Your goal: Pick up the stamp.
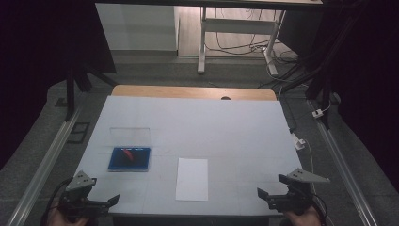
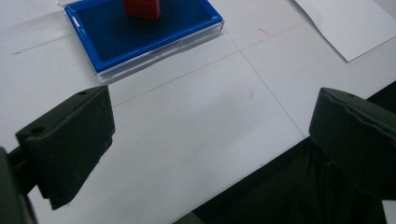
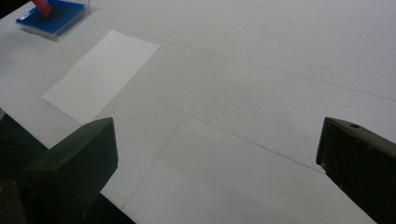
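Both claws, the left gripper [image 1: 114, 199] and right gripper [image 1: 261, 192], hang wide open and empty at the near table edge, so nothing looks begun: the red stamp [image 1: 127, 154] sits in its blue ink pad [image 1: 116, 162] ahead of the left one, the white paper [image 1: 192, 178] between them.

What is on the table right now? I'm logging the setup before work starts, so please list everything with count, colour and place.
ink pad case: one, blue with a clear lid open, left part of the table
stamp: one, red, on the blue pad
sheet of paper: one, white, flat near the front middle
table: one, white cover
left gripper: one, black, front left corner, jaws open, empty
right gripper: one, black, front right corner, jaws open, empty
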Tool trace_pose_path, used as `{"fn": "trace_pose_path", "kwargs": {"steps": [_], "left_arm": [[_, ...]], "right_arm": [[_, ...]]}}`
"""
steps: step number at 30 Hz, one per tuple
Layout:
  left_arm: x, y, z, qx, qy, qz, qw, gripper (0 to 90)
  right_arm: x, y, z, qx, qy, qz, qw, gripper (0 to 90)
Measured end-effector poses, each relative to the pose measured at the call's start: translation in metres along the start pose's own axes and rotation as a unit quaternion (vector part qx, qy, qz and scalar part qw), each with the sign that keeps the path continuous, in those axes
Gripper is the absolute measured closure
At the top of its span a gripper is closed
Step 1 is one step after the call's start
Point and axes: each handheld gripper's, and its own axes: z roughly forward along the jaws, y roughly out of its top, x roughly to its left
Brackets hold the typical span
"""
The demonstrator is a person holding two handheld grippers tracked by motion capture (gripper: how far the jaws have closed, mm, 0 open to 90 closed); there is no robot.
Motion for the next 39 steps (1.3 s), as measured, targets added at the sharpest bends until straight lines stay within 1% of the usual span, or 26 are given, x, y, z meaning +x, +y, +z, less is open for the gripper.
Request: {"fn": "trace_pose_path", "kwargs": {"steps": [3,6,8,12,17,20,25,30,33,34,35,38,39], "left_arm": [[0.0003,-0.0003,-0.0004,0.0,-0.003,0.0,1.0,1.2],[0.0002,-0.0004,-0.0004,0.001,-0.003,0.002,1.0,0.8],[-0.0003,-0.0001,-0.0001,0.002,0.0,0.004,1.0,0.0],[-0.0016,0.0004,0.0008,0.006,0.004,0.007,0.9999,0.0],[0.0002,0.0002,0.0004,0.005,0.005,-0.002,1.0,0.0],[0.0014,0.0001,0.0004,0.007,-0.004,-0.009,0.9999,0.1],[0.0015,0.0003,0.0,0.005,-0.002,-0.009,0.9999,0.0],[0.0019,0.0007,-0.0014,0.0,-0.005,-0.01,0.9999,0.0],[0.0006,0.0026,-0.0032,-0.006,0.002,-0.001,1.0,0.0],[0.0005,0.0039,-0.0049,-0.017,-0.003,0.002,0.9998,0.0],[0.0005,0.0039,-0.0049,-0.017,-0.003,0.002,0.9998,0.0],[0.0011,0.0065,-0.0055,-0.024,-0.014,0.002,0.9996,0.0],[0.0014,0.0074,-0.0051,-0.022,-0.017,0.002,0.9996,0.0]], "right_arm": [[0.0008,0.0002,0.0006,0.002,0.004,-0.003,1.0,0.0],[0.0025,0.0005,0.0018,0.008,0.004,-0.01,0.9999,0.0],[0.0033,0.0009,0.0029,0.014,0.004,-0.014,0.9998,0.0],[0.0043,0.0009,0.0027,0.015,0.006,-0.021,0.9997,0.0],[0.0046,0.001,0.0028,0.016,0.006,-0.023,0.9996,0.0],[0.0049,0.001,0.0033,0.016,0.006,-0.024,0.9996,0.0],[0.0052,0.0011,0.0038,0.019,0.007,-0.024,0.9995,0.0],[0.0052,0.0013,0.0041,0.022,0.007,-0.025,0.9994,0.0],[0.0055,0.0013,0.0048,0.023,0.008,-0.026,0.9994,0.0],[0.0056,0.0014,0.0049,0.023,0.007,-0.027,0.9993,0.0],[0.0056,0.0014,0.0049,0.023,0.007,-0.027,0.9993,0.0],[0.0056,0.0015,0.0051,0.025,0.007,-0.027,0.9993,0.0],[0.0057,0.0015,0.0052,0.026,0.007,-0.027,0.9993,0.0]]}}
